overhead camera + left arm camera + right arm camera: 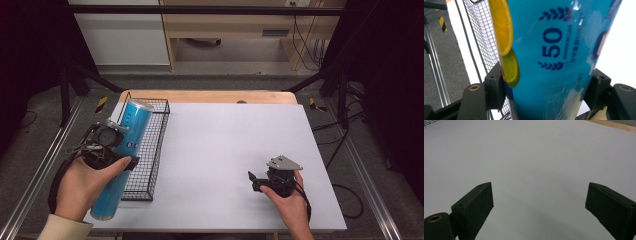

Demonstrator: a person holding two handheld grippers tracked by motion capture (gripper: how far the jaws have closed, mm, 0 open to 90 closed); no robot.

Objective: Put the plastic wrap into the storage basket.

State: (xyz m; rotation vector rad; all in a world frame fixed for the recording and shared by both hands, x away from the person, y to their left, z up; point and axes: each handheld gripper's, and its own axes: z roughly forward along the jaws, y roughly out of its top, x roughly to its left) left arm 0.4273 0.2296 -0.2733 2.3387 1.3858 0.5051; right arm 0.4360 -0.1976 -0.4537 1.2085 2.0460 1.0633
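Left tool [131,161]: in the high view mostly hidden under the hand [87,186] and its own body, jaw tips hard to make out there. Left gripper view settles it: both black jaws pressed flat against the sides of the blue can [551,57], clamped, no gap at either pad. Can runs off the top and bottom of that frame, so neither end shows; label partly readable, a "50" with laurel marks, small print blurred, orange and lime slices at upper left.

High view: blue can lies tilted, silver top at upper left over the near corner of the wire basket [152,150], base at lower left of frame past the desk's [225,145] front edge. Grip sits about mid-length. Whether the can touches the basket rim: can't tell. Basket mesh also visible behind the can at left of the left gripper view.

Right tool [252,181]: lower right of the high view, held in the right hand [290,205], jaws pointing left. Right gripper view shows its jaws spread wide, nothing between them, just white desk surface below. Well apart from the can and basket.
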